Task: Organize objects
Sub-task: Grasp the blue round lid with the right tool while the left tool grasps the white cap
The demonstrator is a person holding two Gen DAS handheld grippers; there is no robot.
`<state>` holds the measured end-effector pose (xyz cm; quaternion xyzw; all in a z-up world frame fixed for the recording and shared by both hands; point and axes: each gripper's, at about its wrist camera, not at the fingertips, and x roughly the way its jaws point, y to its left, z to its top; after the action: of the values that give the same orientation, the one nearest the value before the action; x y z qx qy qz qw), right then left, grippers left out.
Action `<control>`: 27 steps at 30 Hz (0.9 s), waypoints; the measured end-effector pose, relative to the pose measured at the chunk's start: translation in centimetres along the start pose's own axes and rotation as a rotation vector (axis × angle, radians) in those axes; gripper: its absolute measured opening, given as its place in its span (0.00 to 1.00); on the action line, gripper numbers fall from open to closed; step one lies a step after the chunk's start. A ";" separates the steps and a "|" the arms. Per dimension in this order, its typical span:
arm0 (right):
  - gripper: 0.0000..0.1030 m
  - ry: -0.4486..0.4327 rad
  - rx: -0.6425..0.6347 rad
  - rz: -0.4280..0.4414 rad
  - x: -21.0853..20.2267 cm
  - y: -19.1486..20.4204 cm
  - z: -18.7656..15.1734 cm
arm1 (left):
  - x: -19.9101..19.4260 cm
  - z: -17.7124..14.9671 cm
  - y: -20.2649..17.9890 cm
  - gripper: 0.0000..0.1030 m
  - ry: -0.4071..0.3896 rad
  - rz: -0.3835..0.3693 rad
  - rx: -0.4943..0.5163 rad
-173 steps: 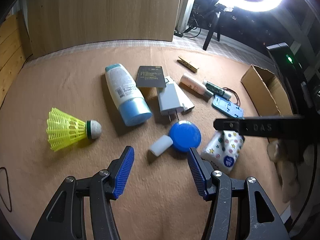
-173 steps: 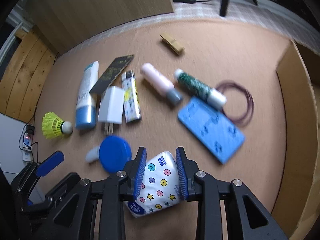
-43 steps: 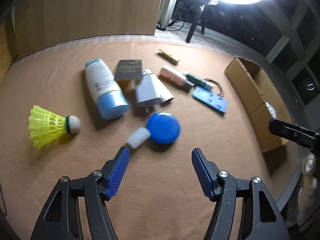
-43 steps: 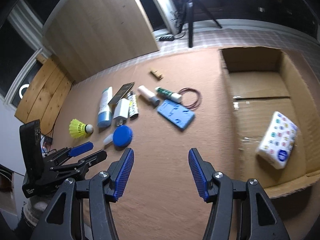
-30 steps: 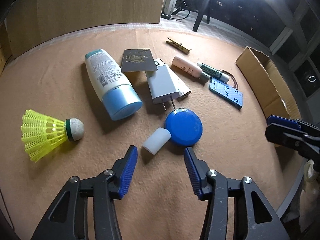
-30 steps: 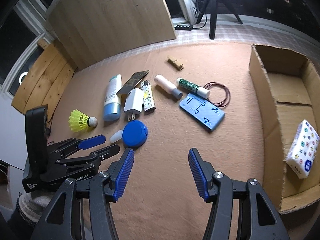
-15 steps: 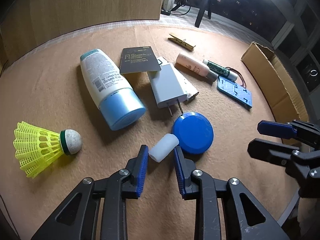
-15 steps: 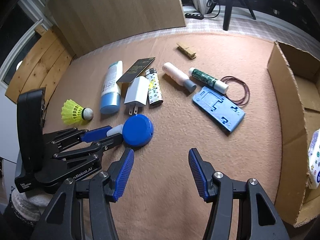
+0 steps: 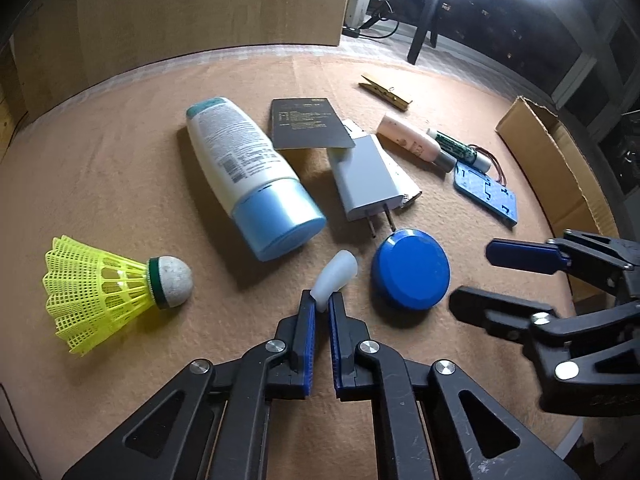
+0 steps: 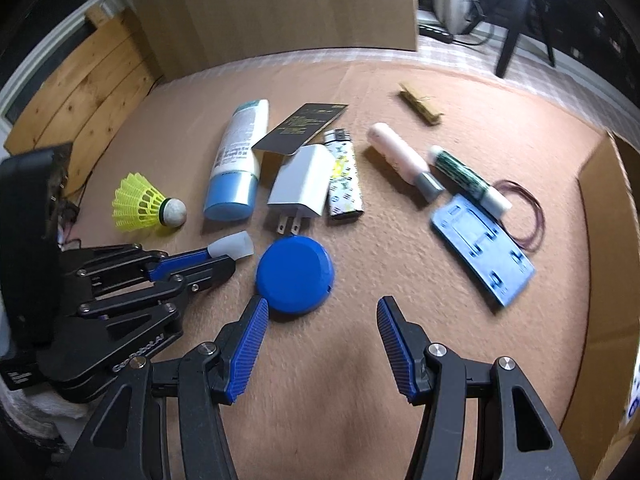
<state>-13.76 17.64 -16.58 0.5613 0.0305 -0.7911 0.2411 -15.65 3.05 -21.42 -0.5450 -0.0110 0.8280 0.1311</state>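
Two tongs: left tongs (image 9: 321,307) clamped on the white cap's (image 9: 335,274) end beside the blue disc (image 9: 410,275) on the desk (image 9: 120,184); right tongs (image 10: 320,340) apart. Lift straight, gently; the grip looks shallow.

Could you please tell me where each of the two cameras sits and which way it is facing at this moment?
Left wrist view: sits behind the left tool, low over the brown mat, facing the far wooden board; its fingers pinch the white cap, and the right tool enters from the right.
Right wrist view: sits behind the open right tool, facing the same clutter, cardboard box at right; the left tool shows at left.
Shared: white cap, blue round lid, shuttlecock.
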 end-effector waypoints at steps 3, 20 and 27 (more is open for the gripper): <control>0.52 0.005 -0.045 -0.012 0.9 0.9 0.3 | -0.2 0.0 0.3 0.07 -0.002 0.000 -0.005; 0.51 0.015 -0.185 -0.083 3.7 3.5 1.6 | -0.5 -0.7 1.4 0.07 -0.004 0.004 -0.035; 0.45 0.019 -0.179 -0.083 3.4 3.2 1.5 | -0.6 -1.0 0.9 0.07 -0.006 -0.004 -0.038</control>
<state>-14.58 13.21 -18.41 0.5433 0.1265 -0.7892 0.2570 -14.69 1.87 -21.43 -0.5449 -0.0283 0.8291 0.1223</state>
